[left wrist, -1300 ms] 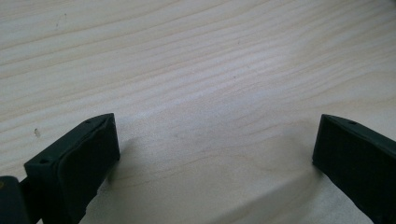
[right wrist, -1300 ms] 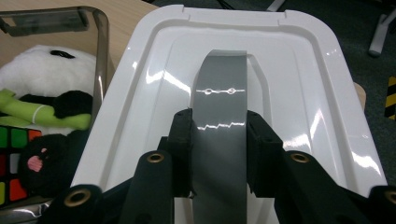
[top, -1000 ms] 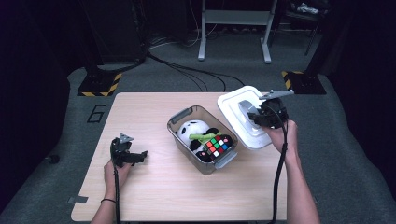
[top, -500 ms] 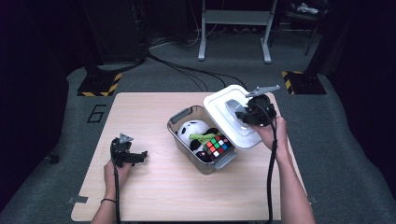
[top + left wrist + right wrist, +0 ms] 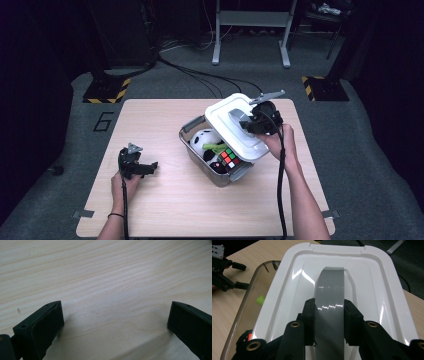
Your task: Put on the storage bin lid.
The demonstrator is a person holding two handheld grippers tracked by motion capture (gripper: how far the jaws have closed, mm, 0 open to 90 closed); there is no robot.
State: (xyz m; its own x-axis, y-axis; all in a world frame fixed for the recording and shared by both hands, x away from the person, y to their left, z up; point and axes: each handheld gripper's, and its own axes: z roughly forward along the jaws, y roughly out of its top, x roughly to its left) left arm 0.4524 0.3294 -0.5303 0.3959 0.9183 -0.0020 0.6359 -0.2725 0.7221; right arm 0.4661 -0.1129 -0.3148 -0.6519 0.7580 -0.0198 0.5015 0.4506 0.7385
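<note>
Your right tongs (image 5: 329,322) are clamped on the grey handle (image 5: 330,290) of the white lid (image 5: 235,127), holding the lid tilted over the right half of the clear bin (image 5: 212,170), which sits near the middle of the desk (image 5: 165,200). The bin's left half is uncovered, and inside it you can see a black-and-white plush toy (image 5: 202,142) and a colour cube (image 5: 227,159). Your left tongs (image 5: 113,322) rest low on the bare wood well to the left of the bin, jaws spread wide with nothing between them.
</note>
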